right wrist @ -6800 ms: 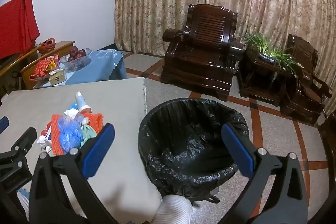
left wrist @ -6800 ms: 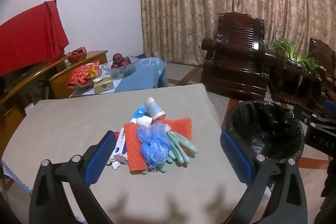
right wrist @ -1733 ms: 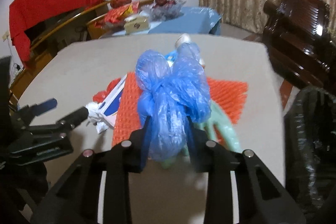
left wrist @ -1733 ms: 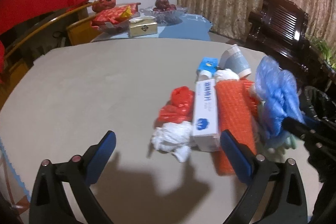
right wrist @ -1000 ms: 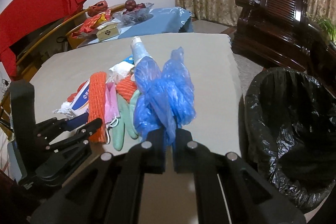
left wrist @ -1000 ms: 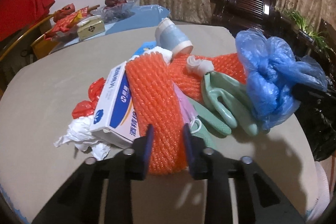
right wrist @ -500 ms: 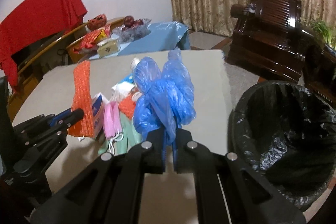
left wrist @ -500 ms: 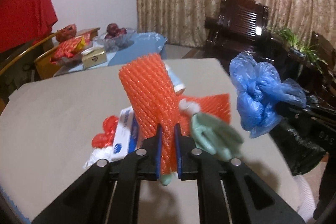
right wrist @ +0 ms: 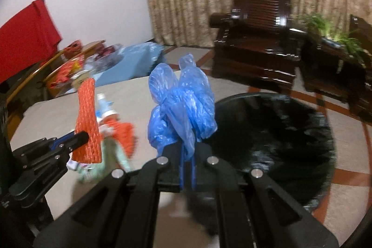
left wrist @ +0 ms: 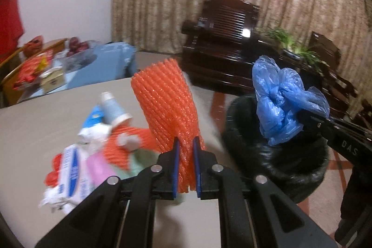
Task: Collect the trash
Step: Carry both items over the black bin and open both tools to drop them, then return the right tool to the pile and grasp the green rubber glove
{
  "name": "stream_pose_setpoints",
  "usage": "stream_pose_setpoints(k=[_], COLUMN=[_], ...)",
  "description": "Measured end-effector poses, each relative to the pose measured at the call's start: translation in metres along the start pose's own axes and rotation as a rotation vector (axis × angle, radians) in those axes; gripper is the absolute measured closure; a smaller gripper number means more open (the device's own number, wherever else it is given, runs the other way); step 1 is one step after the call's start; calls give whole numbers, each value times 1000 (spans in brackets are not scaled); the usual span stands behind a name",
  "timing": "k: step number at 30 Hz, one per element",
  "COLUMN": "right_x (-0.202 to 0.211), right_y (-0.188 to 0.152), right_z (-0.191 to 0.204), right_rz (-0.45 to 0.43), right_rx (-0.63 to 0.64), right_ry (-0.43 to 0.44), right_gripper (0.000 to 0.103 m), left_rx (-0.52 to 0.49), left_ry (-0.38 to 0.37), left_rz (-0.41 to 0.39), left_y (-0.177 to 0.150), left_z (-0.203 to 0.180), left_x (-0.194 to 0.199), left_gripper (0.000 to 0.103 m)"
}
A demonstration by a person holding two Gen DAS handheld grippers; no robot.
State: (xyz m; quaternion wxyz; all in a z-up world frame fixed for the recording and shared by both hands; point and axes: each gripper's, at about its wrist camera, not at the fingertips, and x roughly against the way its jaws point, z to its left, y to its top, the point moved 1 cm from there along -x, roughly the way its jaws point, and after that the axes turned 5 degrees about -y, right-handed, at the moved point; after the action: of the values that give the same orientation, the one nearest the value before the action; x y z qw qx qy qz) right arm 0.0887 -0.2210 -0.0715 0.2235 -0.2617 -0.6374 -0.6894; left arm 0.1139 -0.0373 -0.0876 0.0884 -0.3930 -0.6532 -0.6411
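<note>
Orange foam netting (left wrist: 167, 106) stands pinched by its lower end in the left gripper (left wrist: 185, 166), above the table (left wrist: 30, 131); the right gripper (right wrist: 187, 166) clamps a crumpled blue plastic bag (right wrist: 183, 108) beside the black-lined bin (right wrist: 279, 138). Both grips are thin: either piece could slip out, or drop short of the bin's rim if let go early.

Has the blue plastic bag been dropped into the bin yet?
No, the blue plastic bag is clamped in the right hand-held gripper, beside the bin.

dim indoor light | we see glare on armchair (left wrist: 245, 33) | motion blur both views | fisheye edges dark, warped
</note>
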Motion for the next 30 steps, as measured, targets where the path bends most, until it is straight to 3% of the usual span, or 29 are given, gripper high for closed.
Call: stream_pose_setpoints(k=[10,15,17,19,20,21,25,27,30], right_x=[-6,-17,-23,-27,-28,-28,-25,-23,-19], right_y=[-14,-24,-28,-32,-35,-36,-42,-43,-42], right_z=[-103,-134,-143,-152,-155,-157,-159,-154,-141], right_rz=[32,67,85,94,98,95,73,55,31], right_rx=[-98,-131,-137,-151,-160,-169,-175,-172,-162], right_ry=[-180,-233,-255,-273,-279,-286,-313,-319,-306], right_gripper=[99,99,94,84,67,50,29,17,10], left_rx=[-110,-136,-144,-143,-140,-133,-113,-106,-87], left_ry=[-195,-278,-314,-330,-333,-333,-307,-255,-165], left_rz=[43,85,114,131,135,135,123,93,51], left_y=[32,40,42,41,42,43,41,40,35], left_z=[-97,-138,-149,-153,-154,-152,-134,-117,-91], left_x=[-65,-98,-109,-115,-118,-119,-109,-96,-79], left_gripper=[92,92,87,72,57,49,39,24,8])
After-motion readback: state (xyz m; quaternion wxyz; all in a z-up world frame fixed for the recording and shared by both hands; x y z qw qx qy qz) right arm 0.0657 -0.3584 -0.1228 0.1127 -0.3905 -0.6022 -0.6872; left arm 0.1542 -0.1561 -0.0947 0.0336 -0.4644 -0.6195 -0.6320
